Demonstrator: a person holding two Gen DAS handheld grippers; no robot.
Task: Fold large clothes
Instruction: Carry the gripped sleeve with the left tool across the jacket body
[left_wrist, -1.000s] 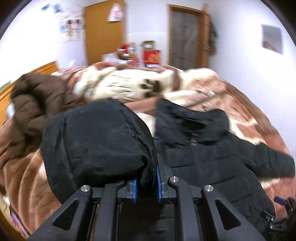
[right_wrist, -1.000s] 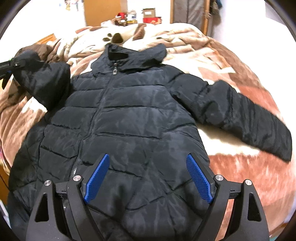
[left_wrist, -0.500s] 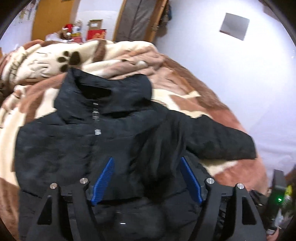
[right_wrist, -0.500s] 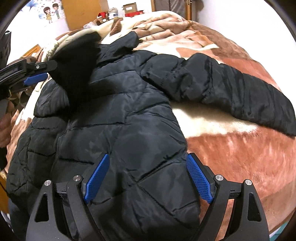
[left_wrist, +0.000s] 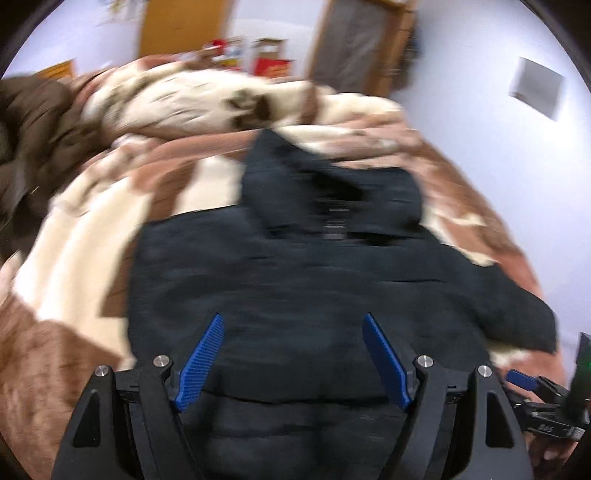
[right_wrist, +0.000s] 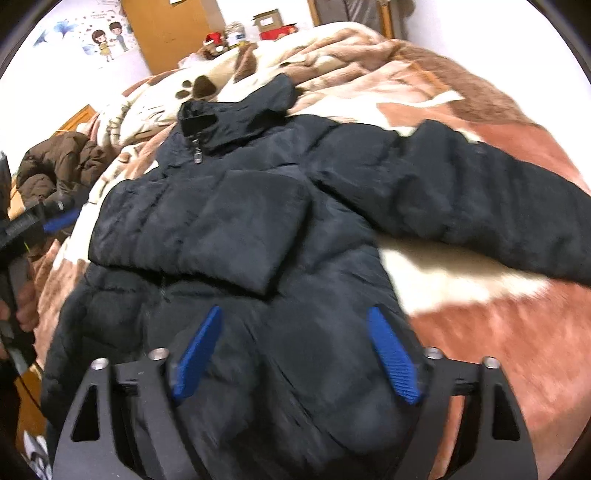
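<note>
The left gripper (left_wrist: 291, 363) has its blue-padded fingers (left_wrist: 201, 363) spread, and they are opening a little wider, with nothing pinched between them; only the dark quilting of the jacket lies below the gap. The right gripper (right_wrist: 295, 354) also stands with its fingers (right_wrist: 393, 354) apart, though they are closing inward; the jacket's lower front shows between them, but the pads do not press on it.

The black puffer jacket (right_wrist: 332, 280) lies front-up on the bed, collar toward the far end, zip pull (right_wrist: 197, 157) just under the collar. One sleeve (right_wrist: 207, 229) is folded across the chest, its cuff end lying flat over the front panel. The other sleeve (right_wrist: 480, 199) stretches out to the side over the blanket.

The brown and cream blanket (right_wrist: 480, 332) covers the bed under the jacket; a paw-print pattern (right_wrist: 201, 86) shows beyond the collar. A brown coat (right_wrist: 59, 162) sits bunched at the bed's far left edge. In the right wrist view the left gripper appears at the left border, held by a person's hand (right_wrist: 22, 306). Behind the bed stand a wooden door (right_wrist: 170, 26) and a red box (right_wrist: 277, 31) against the white wall.
</note>
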